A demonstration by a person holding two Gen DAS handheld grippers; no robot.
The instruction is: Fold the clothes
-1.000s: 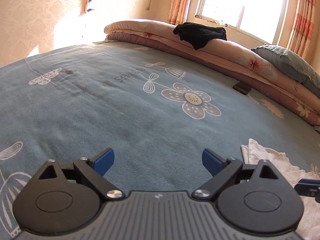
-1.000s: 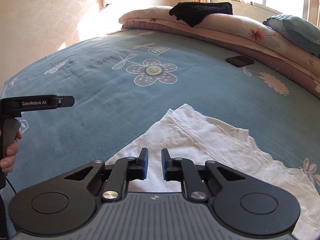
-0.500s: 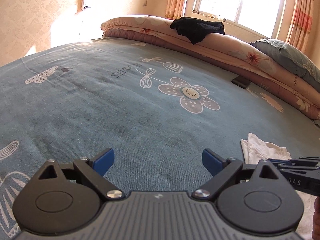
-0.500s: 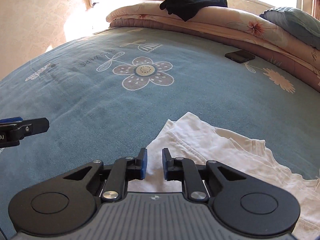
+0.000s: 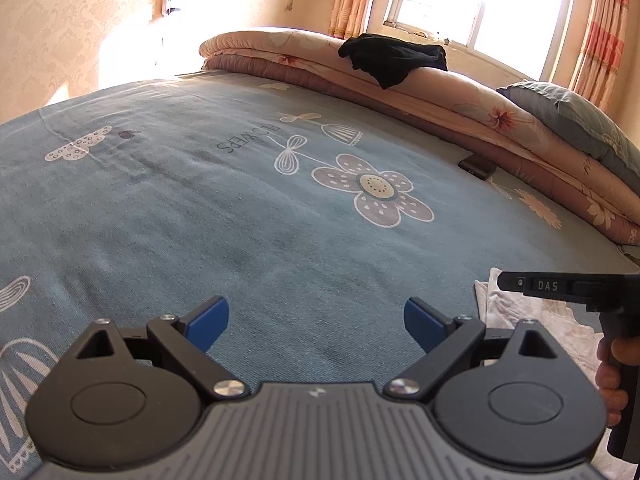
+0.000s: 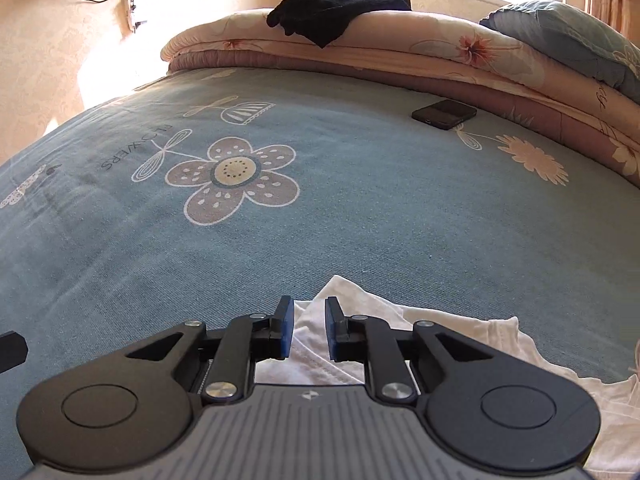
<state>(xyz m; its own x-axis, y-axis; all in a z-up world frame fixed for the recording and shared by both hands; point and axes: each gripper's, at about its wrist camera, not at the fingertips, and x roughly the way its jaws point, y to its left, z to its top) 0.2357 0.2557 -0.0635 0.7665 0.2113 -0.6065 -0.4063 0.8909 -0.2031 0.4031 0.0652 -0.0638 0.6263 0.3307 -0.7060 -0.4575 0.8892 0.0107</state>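
Right, the left gripper (image 5: 316,318) hangs wide apart over bare blue bedsheet (image 5: 240,220), nothing between its pads. The right gripper (image 6: 307,328) stands narrow, a fold of the crumpled white garment (image 6: 460,332) between its fingers; whether they pinch it, can't tell

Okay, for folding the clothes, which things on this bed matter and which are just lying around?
For the job:
white garment
right tongs, over its corner
left tongs, wide open

Lying about:
phone
black cloth on the quilt
pillow
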